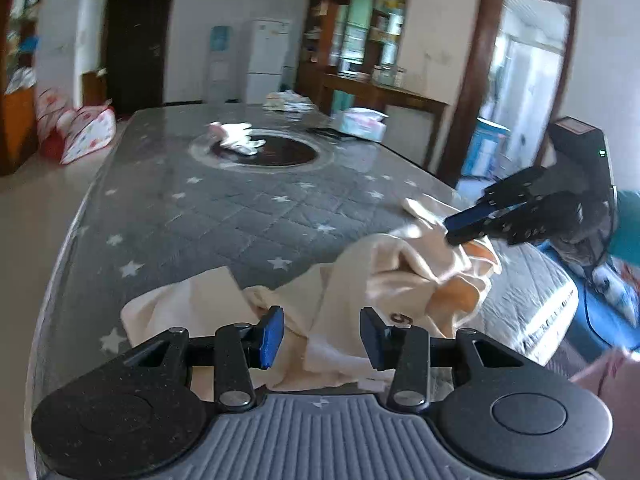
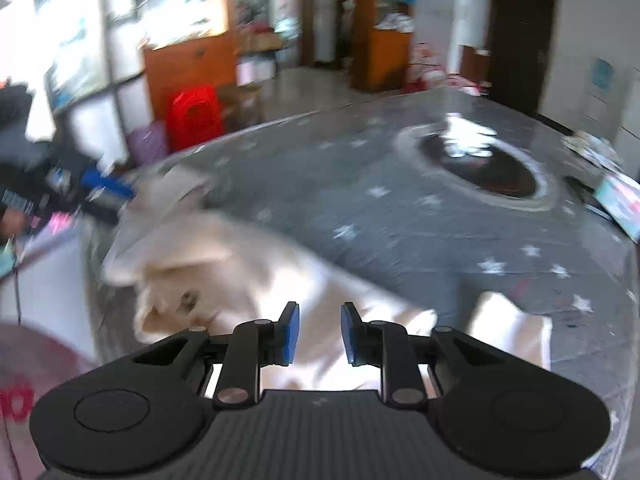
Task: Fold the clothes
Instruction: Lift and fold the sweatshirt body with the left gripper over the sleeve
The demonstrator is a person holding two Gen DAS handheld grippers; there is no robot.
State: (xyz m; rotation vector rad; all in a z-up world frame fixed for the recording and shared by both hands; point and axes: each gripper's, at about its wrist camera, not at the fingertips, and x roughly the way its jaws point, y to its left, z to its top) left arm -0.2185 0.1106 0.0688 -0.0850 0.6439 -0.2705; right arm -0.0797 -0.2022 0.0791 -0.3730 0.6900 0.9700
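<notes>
Cream garment (image 1: 360, 280) rumpled on the star-patterned table (image 1: 208, 216) — left claw (image 1: 322, 336) parted, gripping nothing; right claw (image 2: 318, 334) narrowly parted over cloth, empty.

A cream garment (image 1: 372, 280) lies crumpled on the near part of the table, bunched into a raised heap toward 2 o'clock, where an orange lining shows (some dark lettering too, unreadable). A flatter flap spreads toward 8 o'clock. The right wrist view shows it blurred.
</notes>
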